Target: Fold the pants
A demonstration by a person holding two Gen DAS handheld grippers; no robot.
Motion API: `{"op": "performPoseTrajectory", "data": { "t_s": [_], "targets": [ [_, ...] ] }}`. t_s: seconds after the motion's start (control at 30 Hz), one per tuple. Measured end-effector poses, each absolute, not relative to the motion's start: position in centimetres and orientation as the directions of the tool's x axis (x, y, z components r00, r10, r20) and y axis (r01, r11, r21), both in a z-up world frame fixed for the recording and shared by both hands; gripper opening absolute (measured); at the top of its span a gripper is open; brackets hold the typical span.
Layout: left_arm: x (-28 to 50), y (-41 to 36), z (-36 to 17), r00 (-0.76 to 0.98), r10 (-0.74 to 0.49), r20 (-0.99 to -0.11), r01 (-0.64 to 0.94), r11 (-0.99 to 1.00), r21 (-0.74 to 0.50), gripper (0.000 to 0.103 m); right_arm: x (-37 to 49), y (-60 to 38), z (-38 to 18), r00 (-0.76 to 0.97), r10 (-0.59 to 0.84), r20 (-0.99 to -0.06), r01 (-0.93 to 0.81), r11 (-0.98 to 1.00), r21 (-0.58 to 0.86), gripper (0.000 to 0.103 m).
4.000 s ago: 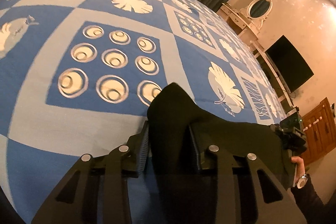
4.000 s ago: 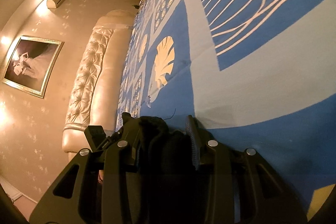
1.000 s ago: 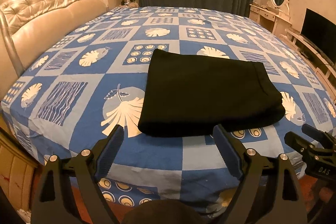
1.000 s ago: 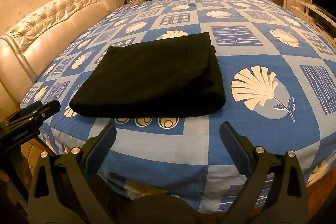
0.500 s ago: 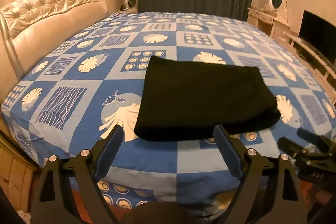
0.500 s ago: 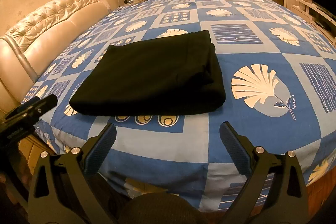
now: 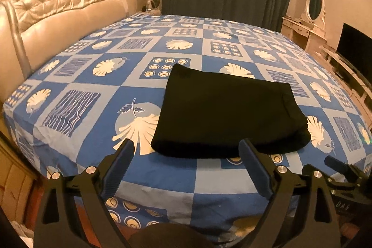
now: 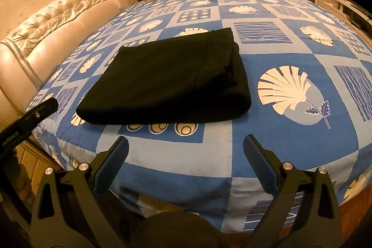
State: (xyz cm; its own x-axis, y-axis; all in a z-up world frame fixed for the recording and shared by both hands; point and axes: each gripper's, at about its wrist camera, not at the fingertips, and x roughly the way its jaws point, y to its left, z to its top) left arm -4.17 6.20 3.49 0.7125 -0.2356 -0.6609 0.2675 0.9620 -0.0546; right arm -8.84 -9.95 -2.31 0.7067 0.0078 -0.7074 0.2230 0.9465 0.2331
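Folded black pants (image 7: 227, 113) lie flat; gripper lettering blurred.

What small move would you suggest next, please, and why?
Probably none beyond keeping both clear: the black pants lie as a compact folded rectangle on the bed sheet, and the left hand-held gripper and right hand-held gripper hang open and empty, short of them.

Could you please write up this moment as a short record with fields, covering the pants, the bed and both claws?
pants: black pants, folded into a flat rectangle, lying on the bedspread
surface: blue patterned bedspread on a bed
headboard: cream tufted headboard
left claw: left claw open, holding nothing, off the bed's near edge
right claw: right claw open, holding nothing, apart from the pants
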Motion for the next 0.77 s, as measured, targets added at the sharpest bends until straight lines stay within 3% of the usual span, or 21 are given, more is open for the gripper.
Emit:
{"op": "performPoseTrajectory", "data": {
  "t_s": [0.17, 0.27, 0.47, 0.67, 0.77],
  "targets": [
    [-4.2, 6.3, 3.5, 0.724, -0.228, -0.651, 0.253, 0.966, -0.057, 0.090, -8.8, -9.9, -2.5, 0.702, 0.016, -0.712, 0.221, 0.946, 0.239, 0.099],
    [-3.8, 5.8, 3.4, 0.680, -0.232, -0.696, 0.287, 0.957, -0.039, 0.091, -8.7, -10.2, -2.6, 0.699, 0.022, -0.715, 0.220, 0.944, 0.245, 0.099],
    [-3.0, 5.4, 4.0, 0.638, -0.299, -0.710, 0.354, 0.932, -0.074, 0.093, -8.5, -10.3, -3.0, 0.688, 0.023, -0.725, 0.220, 0.946, 0.239, 0.099],
    [-2.7, 5.5, 3.3, 0.640, -0.264, -0.722, 0.306, 0.949, -0.076, 0.093, -8.5, -11.1, -3.0, 0.690, 0.022, -0.724, 0.227, 0.943, 0.245, 0.099],
    [-3.0, 5.2, 3.2, 0.659, -0.234, -0.715, 0.314, 0.949, -0.022, 0.093, -8.5, -11.6, -3.1, 0.688, 0.020, -0.726, 0.232, 0.941, 0.246, 0.099]
  ]
}}
